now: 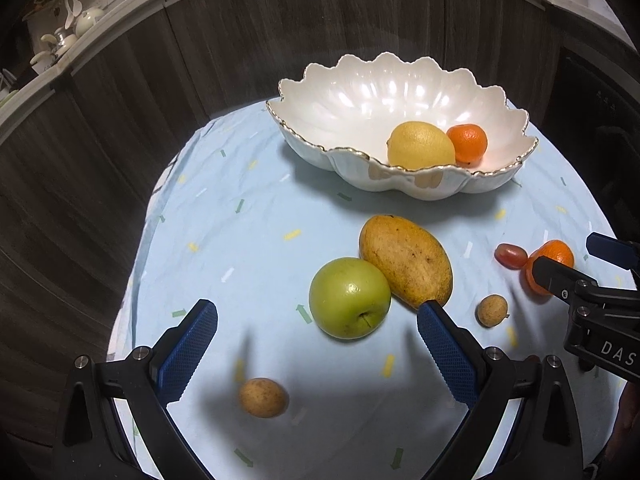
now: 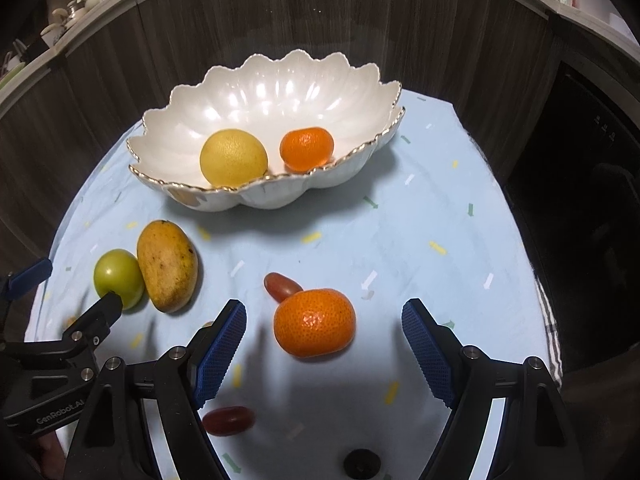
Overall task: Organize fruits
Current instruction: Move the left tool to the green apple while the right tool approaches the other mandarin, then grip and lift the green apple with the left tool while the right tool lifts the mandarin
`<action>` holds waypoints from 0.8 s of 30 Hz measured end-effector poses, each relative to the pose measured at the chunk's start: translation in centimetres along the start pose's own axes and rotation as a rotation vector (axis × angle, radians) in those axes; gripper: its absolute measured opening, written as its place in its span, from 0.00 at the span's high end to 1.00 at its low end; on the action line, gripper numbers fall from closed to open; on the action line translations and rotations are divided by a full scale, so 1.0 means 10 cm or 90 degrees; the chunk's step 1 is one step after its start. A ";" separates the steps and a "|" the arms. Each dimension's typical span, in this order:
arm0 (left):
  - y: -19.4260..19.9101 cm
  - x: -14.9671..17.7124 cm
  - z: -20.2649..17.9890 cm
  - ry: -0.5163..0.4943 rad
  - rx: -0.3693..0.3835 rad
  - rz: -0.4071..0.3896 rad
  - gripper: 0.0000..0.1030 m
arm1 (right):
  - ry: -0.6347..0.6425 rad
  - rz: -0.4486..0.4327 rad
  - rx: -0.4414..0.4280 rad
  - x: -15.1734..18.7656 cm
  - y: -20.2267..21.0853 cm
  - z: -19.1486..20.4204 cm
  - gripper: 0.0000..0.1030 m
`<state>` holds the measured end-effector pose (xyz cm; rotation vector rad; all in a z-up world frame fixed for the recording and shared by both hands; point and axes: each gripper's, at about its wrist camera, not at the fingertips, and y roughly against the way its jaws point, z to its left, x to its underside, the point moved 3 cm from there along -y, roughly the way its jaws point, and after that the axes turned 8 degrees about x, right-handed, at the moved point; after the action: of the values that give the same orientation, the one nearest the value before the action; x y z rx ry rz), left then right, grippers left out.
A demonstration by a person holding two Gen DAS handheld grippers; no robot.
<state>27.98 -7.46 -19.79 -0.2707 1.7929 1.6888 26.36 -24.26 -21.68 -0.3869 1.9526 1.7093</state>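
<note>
A white scalloped bowl (image 1: 400, 80) (image 2: 280, 84) with a gold rim holds a lemon (image 1: 420, 145) (image 2: 233, 157) and a small mandarin (image 1: 467, 142) (image 2: 306, 148). On the blue cloth lie a green apple (image 1: 349, 297) (image 2: 118, 278), a mango (image 1: 405, 260) (image 2: 167, 266), a loose mandarin (image 2: 315, 323) (image 1: 554, 254), red grapes (image 2: 282, 286) (image 2: 229, 420) and small brown longans (image 1: 491, 311) (image 1: 263, 397). My left gripper (image 1: 318, 346) is open, its fingers straddling the apple from just in front. My right gripper (image 2: 324, 346) is open around the loose mandarin without touching it.
The round table (image 1: 224, 184) has a dark wood-panelled wall behind it and shelves with crockery (image 1: 64, 36) above. A small black disc (image 2: 362, 463) lies near the front edge. A checked cloth (image 2: 550, 336) hangs at the table's right side.
</note>
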 end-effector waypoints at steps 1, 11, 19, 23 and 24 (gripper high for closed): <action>-0.01 0.01 0.00 0.000 0.001 0.000 0.01 | 0.001 0.001 0.000 0.01 -0.01 0.00 0.22; -0.15 0.01 0.01 -0.003 0.005 0.001 0.05 | 0.008 0.000 0.009 0.05 -0.12 0.03 0.22; -0.25 0.01 -0.01 -0.007 0.015 0.007 0.06 | 0.005 0.001 0.004 0.05 -0.18 0.03 0.23; -0.28 0.01 -0.03 -0.007 0.025 0.005 0.05 | 0.004 0.003 0.001 0.06 -0.21 0.02 0.28; -0.29 0.01 -0.03 -0.007 0.028 0.005 0.05 | 0.003 0.005 -0.001 0.07 -0.22 0.02 0.31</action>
<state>29.41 -8.15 -22.26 -0.2343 1.8239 1.6508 27.01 -24.35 -23.93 -0.3846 1.9595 1.7171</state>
